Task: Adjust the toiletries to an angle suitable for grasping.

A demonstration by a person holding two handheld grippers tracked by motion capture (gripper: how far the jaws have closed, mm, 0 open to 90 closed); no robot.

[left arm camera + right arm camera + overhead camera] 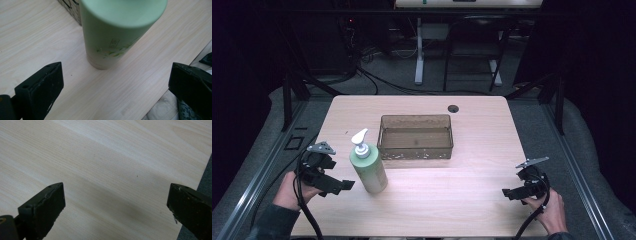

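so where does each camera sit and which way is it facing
High view: above the person's side, looking forward and down on the table; both hands, left gripper and right gripper.
Left gripper view: on the left gripper, facing the green bottle.
Right gripper view: on the right gripper, facing bare tabletop.
Shared: high and left see the bottle.

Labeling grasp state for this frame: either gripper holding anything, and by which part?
Nothing is held. The left gripper is open beside the green pump bottle, not touching it. The right gripper is open over bare table.
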